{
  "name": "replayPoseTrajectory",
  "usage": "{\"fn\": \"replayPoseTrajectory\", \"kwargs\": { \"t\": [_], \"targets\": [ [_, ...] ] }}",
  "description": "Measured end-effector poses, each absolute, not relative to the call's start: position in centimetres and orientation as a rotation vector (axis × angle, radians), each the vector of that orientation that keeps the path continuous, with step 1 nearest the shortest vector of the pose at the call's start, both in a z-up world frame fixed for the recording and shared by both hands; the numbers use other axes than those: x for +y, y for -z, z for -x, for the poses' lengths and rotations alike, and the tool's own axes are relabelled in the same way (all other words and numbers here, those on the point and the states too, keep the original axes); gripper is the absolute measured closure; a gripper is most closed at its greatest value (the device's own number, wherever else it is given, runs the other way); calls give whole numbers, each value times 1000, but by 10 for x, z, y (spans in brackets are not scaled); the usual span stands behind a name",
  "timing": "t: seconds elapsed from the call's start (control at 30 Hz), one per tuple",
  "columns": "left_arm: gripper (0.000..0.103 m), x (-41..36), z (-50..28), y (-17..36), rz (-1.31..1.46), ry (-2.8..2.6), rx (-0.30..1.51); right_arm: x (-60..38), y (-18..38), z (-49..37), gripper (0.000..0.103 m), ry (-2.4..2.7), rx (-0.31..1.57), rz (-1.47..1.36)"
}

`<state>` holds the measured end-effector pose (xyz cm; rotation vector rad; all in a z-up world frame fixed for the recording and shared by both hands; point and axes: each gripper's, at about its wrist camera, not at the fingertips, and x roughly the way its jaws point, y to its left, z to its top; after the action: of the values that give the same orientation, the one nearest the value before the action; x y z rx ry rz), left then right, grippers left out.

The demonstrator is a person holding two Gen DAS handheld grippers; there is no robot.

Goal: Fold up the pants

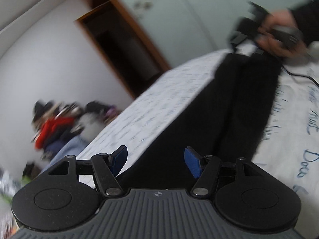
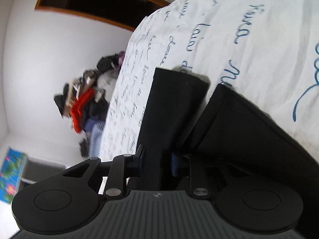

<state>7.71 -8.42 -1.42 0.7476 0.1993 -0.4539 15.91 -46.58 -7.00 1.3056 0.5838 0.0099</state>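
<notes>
Black pants [image 1: 229,109] lie stretched on a white bed sheet [image 1: 159,103] printed with blue script. My left gripper [image 1: 155,161] is open, its blue pads [image 1: 192,164] apart above one end of the pants, holding nothing. In the left wrist view the right gripper [image 1: 245,37], held by a hand, sits at the far end of the pants. In the right wrist view my right gripper [image 2: 158,162] is shut on the pants [image 2: 175,107]; the two legs run away from it over the sheet [image 2: 249,39].
A pile of clothes [image 2: 83,103] with a red garment lies on the floor beside the bed. A dark wooden-framed wardrobe opening [image 1: 119,45] stands behind. A bright blue flowered box [image 2: 10,167] is at the lower left. A black cable [image 1: 299,75] trails over the sheet.
</notes>
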Motion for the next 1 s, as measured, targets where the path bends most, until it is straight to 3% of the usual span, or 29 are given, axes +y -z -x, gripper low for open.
{"fn": "replayPoseTrajectory", "kwargs": {
  "t": [0.07,0.1,0.13,0.23,0.37,0.4,0.47,0.5,0.63,0.83,1.0],
  "targets": [
    [34,-105,-80,22,-789,474,184,-465,73,-160,80,-15,568,-1321],
    [34,-115,-82,26,-813,481,175,-465,70,-158,94,-29,563,-1308],
    [33,-123,-83,29,-842,482,169,-462,68,-159,100,-48,557,-1286],
    [32,-141,-95,40,-916,520,248,-456,55,-162,100,-74,524,-1227],
    [40,-147,-107,49,-982,590,339,-459,45,-165,100,-109,493,-1242],
    [45,-147,-111,47,-995,597,356,-461,43,-165,100,-117,488,-1242],
    [82,-148,-125,42,-983,612,444,-462,42,-167,100,-129,487,-1250],
    [89,-149,-132,40,-973,610,489,-462,41,-168,100,-135,486,-1255],
    [93,-150,-147,33,-939,579,525,-464,44,-168,99,-135,479,-1272],
    [97,-123,-111,-10,-873,608,328,-470,30,-138,99,-171,410,-1272],
    [96,-112,-91,33,-948,709,430,-480,50,-64,99,-142,411,-1298]
  ]
}}
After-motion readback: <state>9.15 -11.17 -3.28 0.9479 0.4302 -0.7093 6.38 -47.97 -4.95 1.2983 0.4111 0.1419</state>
